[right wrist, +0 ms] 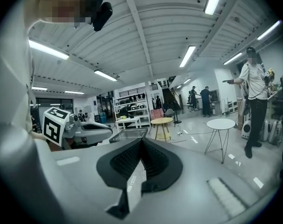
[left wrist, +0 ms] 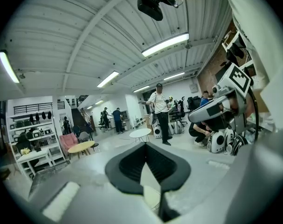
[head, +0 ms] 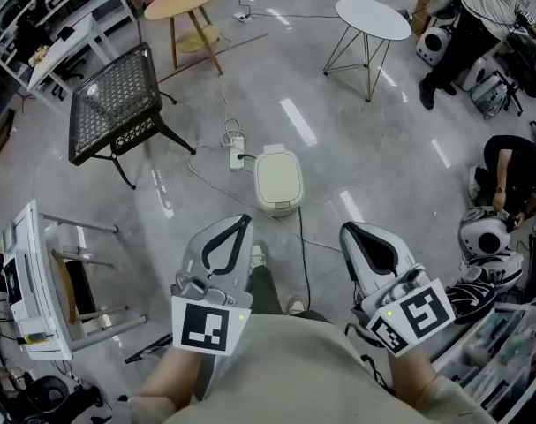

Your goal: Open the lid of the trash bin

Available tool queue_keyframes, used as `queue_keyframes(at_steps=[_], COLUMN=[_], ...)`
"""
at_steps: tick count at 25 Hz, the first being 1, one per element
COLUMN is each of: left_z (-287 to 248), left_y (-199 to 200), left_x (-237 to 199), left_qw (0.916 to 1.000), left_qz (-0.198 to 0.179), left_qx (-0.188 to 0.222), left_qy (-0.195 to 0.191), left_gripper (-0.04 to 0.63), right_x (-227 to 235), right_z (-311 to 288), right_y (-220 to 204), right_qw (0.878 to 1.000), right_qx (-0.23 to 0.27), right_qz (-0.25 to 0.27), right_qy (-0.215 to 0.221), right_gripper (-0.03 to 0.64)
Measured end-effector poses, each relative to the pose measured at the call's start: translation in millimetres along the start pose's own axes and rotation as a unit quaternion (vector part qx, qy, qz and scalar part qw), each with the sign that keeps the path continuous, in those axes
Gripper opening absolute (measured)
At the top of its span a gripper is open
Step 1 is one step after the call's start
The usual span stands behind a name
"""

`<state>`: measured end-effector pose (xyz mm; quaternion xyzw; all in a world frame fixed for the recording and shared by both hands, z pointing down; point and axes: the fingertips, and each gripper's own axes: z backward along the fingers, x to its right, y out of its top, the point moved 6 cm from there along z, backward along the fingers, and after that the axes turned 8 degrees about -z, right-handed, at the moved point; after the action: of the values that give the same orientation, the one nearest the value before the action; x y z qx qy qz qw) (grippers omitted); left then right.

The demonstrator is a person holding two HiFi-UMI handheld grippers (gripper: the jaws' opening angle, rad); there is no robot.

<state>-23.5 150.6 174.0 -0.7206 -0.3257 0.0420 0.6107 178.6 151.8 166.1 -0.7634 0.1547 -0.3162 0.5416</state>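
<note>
The cream trash bin [head: 278, 179] stands on the grey floor ahead of me in the head view, its lid down flat. My left gripper [head: 244, 222] is held near my body, its tips a short way in front of the bin and apart from it. My right gripper [head: 345, 230] hangs to the bin's right, also clear of it. Both pairs of jaws meet at the tips with nothing between them. The left gripper view [left wrist: 145, 144] and the right gripper view [right wrist: 141, 140] look level across the room, and neither shows the bin.
A power strip [head: 237, 151] and cables lie just left of the bin. A black mesh chair [head: 116, 104] stands at left, a wooden round table [head: 184, 1] and a white round table [head: 373, 18] behind. A white rack [head: 33, 281] is at my left, people and gear at right.
</note>
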Motion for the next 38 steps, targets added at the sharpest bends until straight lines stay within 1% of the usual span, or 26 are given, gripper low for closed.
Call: queue_keyframes(at_steps=[4,10,11,13,14,18,22,28,34,38], left_z=[-29.8,-79.4,-86.8,-101.8,-108.6,-131.9,-155.2,-185.3,-213.2,-230.7], left_y=[-26.2,-83.7,-94.1,-114.6,-124.8,-165.4,-201.5,-259.1,-320.9,-369.8], left_x=[-36.7,-98.9,-108.0,-123.9,-130.2,-146.5,-149.2,-139.7,-114.9,-93.7], left_qw=[0.9997,0.9968,0.9964,0.9957,0.9951,0.9911,0.9869,0.9788,0.9694,0.9612], left_qz=[0.016,0.053,0.051,0.026,0.021,0.047,0.051,0.075,0.096,0.11], left_qx=[-0.009,-0.035,-0.04,-0.049,-0.053,-0.078,-0.1,-0.141,-0.184,-0.212], left_qy=[-0.018,-0.049,-0.056,-0.074,-0.082,-0.097,-0.116,-0.128,-0.131,-0.137], left_gripper=[0.002,0.002,0.002,0.002,0.002,0.002,0.002,0.002,0.002,0.002], right_x=[8.6,27.1,30.5,38.3,42.4,59.8,83.0,118.0,155.3,179.8], right_z=[-49.7,-136.4,-149.5,-174.1,-185.8,-227.3,-256.8,-289.0,-311.4,-324.6], right_y=[-3.3,-24.0,-29.2,-41.5,-48.3,-78.2,-117.4,-188.4,-271.2,-333.1], right_qw=[0.999,0.996,0.995,0.993,0.992,0.986,0.979,0.965,0.949,0.936], right_qx=[-0.029,-0.077,-0.084,-0.099,-0.106,-0.137,-0.167,-0.21,-0.259,-0.288], right_qz=[-0.006,-0.027,-0.03,-0.037,-0.041,-0.059,-0.085,-0.128,-0.15,-0.172], right_qy=[-0.017,-0.044,-0.048,-0.056,-0.059,-0.069,-0.079,-0.093,-0.097,-0.107], right_gripper=[0.003,0.003,0.003,0.003,0.003,0.003,0.003,0.003,0.003,0.003])
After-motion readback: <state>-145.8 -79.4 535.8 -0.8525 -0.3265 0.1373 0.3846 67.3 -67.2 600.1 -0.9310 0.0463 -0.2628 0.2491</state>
